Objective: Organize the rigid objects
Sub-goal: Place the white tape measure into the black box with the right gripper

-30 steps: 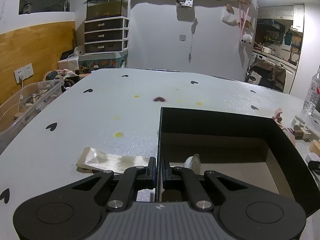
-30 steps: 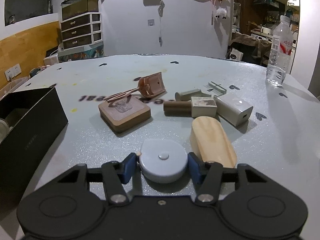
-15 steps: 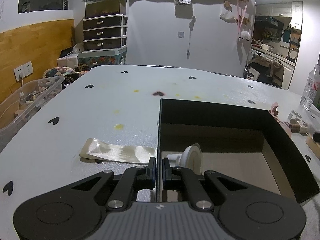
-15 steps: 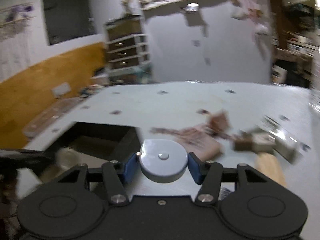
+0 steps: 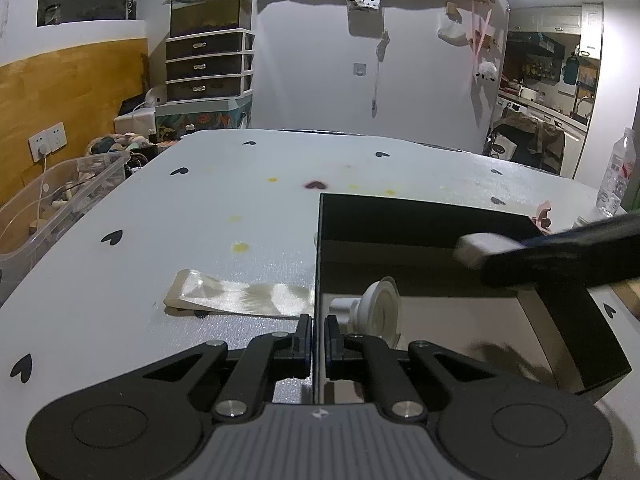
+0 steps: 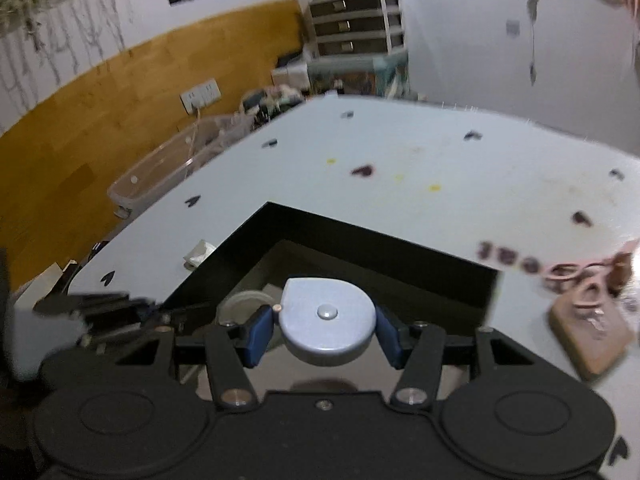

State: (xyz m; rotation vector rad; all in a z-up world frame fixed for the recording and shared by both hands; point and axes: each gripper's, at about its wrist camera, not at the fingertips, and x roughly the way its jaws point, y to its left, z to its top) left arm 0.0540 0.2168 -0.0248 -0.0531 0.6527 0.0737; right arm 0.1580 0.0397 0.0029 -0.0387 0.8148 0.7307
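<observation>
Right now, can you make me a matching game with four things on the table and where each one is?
Things:
1. round grey tape measure
2. white round part
3. shiny ribbon
4. black box

Places:
A. lying inside the box
B. flat on the table, left of the box
C. clamped in the right hand-held gripper
D. wall pinched by the left hand-held gripper

Pairs: 1-C, 2-A, 3-B, 4-D
</observation>
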